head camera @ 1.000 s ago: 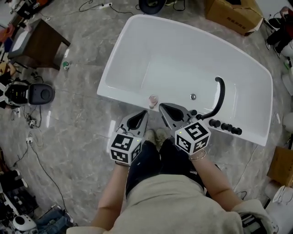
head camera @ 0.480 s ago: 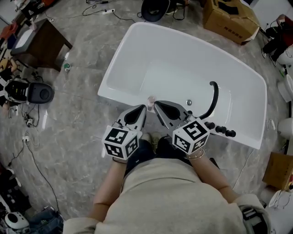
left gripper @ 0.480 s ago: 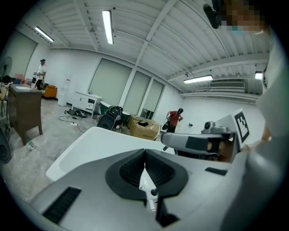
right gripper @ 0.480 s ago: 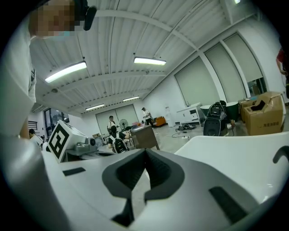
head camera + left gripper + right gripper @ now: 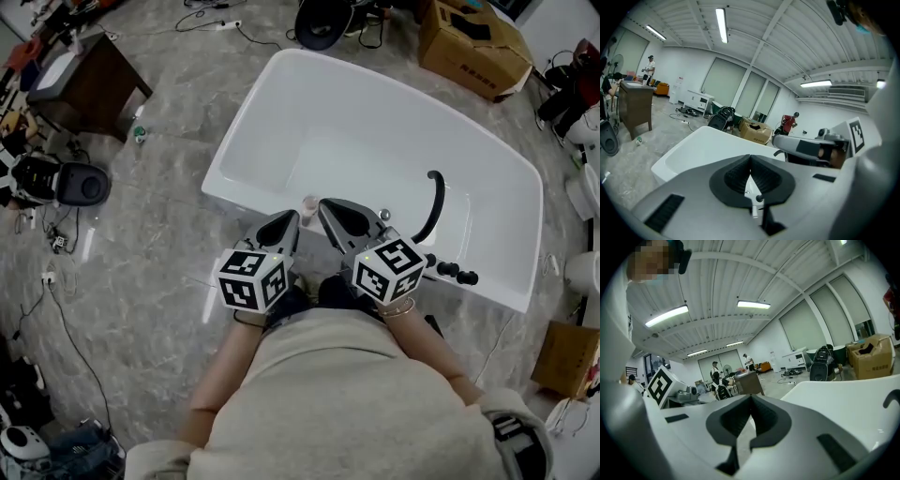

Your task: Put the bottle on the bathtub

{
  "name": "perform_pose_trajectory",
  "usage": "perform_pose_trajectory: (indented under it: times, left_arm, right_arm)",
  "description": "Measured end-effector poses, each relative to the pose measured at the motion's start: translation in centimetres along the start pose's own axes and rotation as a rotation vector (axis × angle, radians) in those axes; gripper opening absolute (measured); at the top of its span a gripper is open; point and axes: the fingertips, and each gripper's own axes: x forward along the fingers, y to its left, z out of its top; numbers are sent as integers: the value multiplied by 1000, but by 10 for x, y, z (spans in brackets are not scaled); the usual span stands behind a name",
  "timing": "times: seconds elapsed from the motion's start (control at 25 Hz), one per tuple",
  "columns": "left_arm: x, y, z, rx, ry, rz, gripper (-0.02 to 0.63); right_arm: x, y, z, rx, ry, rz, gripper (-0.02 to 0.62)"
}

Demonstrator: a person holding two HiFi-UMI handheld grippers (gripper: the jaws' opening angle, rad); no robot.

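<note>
Left gripper (image 5: 292,217), right gripper (image 5: 325,206) side by side at near rim, tips close together. Both jaw pairs pressed fully together, nothing held. Small pale pink bottle (image 5: 309,202) sits on near rim of white glossy bathtub (image 5: 375,131), between gripper tips. Black curved spout (image 5: 434,202) at tub's right end. Brown cardboard box (image 5: 473,37) on floor beyond tub.

Glossy white bathtub (image 5: 272,112), seemingly acrylic, on polished marble-look floor (image 5: 141,244).
</note>
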Motion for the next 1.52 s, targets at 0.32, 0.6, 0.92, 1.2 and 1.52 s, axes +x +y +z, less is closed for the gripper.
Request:
perform_pose_trajectory:
  times: [0.32,0.6,0.92,1.2,1.52]
  left_arm:
    - [4,-3,0,16,29,5,8]
    - [1,-7,-7,21,26,1,6]
    - [1,-6,-4,34,32,6,8]
    - [0,-10,-12,98,54,6,8]
    - [-3,-8,-15,68,62,12,6]
  right_arm:
    - [4,8,-11,0,78,58,-2]
    - [2,10,-14,-42,80,45,-2]
    - [2,8,-12,-22,78,44,-2]
    - [1,12,-21,-16,101,58,-2]
    - [-2,11,-32,11,133,47,-2]
